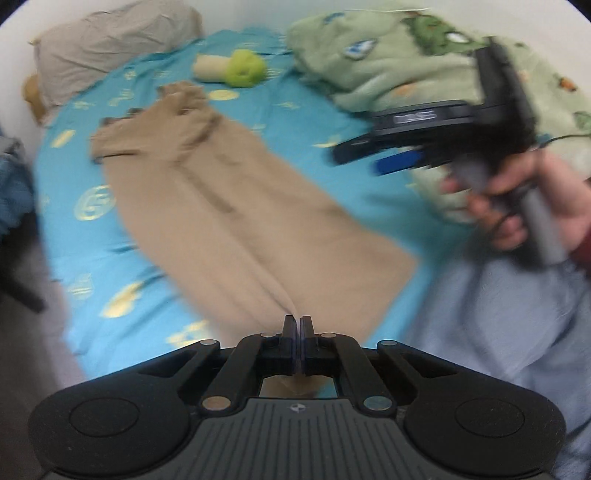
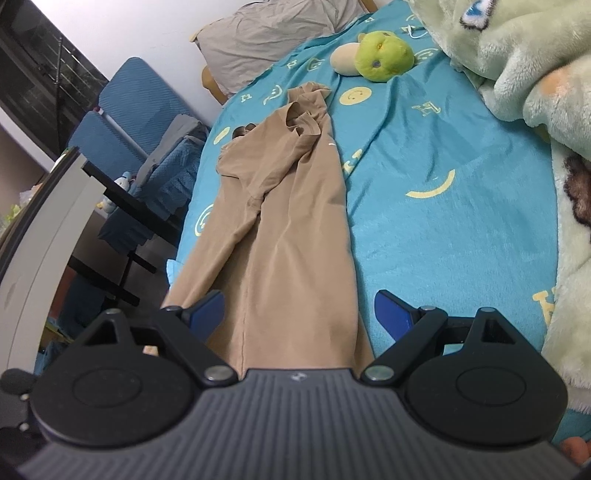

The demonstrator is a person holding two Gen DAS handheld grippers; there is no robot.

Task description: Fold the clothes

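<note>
A tan shirt (image 1: 236,206) lies lengthwise on the turquoise bed sheet (image 1: 332,122), folded into a long strip with its collar at the far end. My left gripper (image 1: 297,325) is shut on the shirt's near hem, which bunches up into the fingers. In the right wrist view the same tan shirt (image 2: 288,229) runs away from the camera, collar far. My right gripper (image 2: 299,314) hangs open above its near end, blue pads (image 2: 207,310) on either side of the cloth, gripping nothing. The right gripper (image 1: 373,162) also shows blurred in the left wrist view, held by a hand (image 1: 517,206).
A green and cream plush toy (image 2: 376,55) lies beyond the collar. A fluffy pale green blanket (image 2: 535,85) is heaped along the right side. A grey pillow (image 2: 273,33) sits at the head of the bed. Left of the bed stand a blue chair (image 2: 133,110) and a desk edge (image 2: 48,221).
</note>
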